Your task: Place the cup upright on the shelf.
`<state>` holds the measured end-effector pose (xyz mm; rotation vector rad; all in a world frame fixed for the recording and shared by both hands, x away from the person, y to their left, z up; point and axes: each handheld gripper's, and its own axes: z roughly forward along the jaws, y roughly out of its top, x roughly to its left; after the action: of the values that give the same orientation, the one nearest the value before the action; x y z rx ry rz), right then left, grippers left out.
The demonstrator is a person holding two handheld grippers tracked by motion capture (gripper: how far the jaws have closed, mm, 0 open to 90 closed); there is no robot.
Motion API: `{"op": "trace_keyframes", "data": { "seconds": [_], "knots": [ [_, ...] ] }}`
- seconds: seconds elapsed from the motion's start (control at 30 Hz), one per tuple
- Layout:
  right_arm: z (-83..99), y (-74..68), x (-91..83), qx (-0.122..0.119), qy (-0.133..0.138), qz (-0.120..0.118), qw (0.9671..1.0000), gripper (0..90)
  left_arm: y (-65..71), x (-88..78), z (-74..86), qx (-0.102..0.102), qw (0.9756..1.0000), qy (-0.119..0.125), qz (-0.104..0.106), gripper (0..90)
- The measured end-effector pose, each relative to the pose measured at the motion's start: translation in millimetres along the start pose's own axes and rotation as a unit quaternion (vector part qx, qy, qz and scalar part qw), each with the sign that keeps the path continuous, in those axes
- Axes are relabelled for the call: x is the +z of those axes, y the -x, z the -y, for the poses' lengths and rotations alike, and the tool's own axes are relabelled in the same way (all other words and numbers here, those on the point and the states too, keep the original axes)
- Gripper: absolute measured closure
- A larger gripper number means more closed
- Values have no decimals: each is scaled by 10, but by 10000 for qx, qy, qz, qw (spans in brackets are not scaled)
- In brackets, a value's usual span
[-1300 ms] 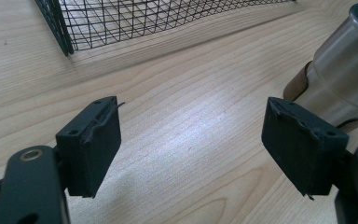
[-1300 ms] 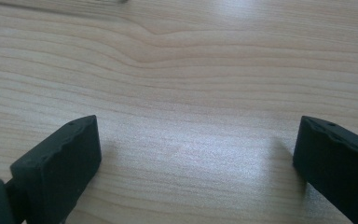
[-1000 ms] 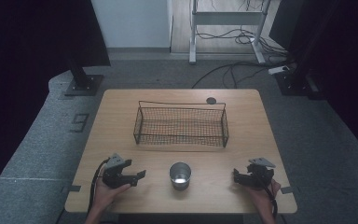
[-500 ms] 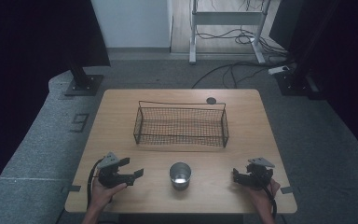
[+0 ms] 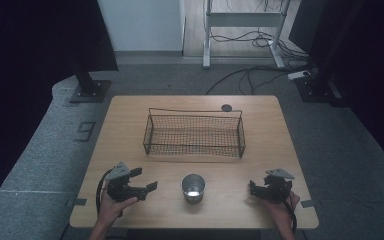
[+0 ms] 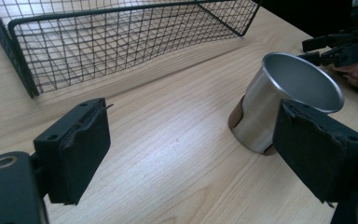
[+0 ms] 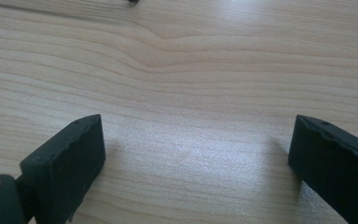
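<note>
Cup (image 5: 193,187) upright between claws, left claw (image 5: 142,181) released beside it, right claw (image 5: 252,187) released

Bare light wooden tabletop (image 5: 275,150) lay open between the wide-spread jaws of the right claw (image 7: 196,163). Blocked along the middle by a black wire-mesh rectangular basket (image 5: 194,134). Stood near the front edge, just past the left claw (image 6: 191,158): a shiny metal cup (image 6: 279,107), bare wood between it and the basket.
</note>
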<state>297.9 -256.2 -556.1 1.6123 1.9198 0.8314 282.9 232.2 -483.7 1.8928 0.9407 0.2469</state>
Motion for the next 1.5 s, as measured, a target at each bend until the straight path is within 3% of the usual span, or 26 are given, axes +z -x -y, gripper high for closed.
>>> {"op": "trace_keyframes", "data": {
  "seconds": [0.27, 0.57, 0.97, 1.27, 1.5],
  "knots": [
    [1, -1, -1, -1, 6, -6, 10000, 41, 121, 14, -147, 210, 9996, -70, 159, 85],
    [0, 0, -1, -3, 5, -10, 10000, 41, 166, 53, -197, 229, 9993, -70, 282, 84],
    [1, -1, -1, -5, 9, -12, 10000, 43, 362, 352, -248, 335, 9974, -305, 554, 84],
    [1, -1, -1, -5, 9, -14, 10000, 43, 461, 454, -272, 370, 9963, -340, 701, 84],
    [1, -1, -1, -6, 9, -13, 10000, 44, 611, 583, -245, 580, 9944, -480, 738, 84]
  ]
}}
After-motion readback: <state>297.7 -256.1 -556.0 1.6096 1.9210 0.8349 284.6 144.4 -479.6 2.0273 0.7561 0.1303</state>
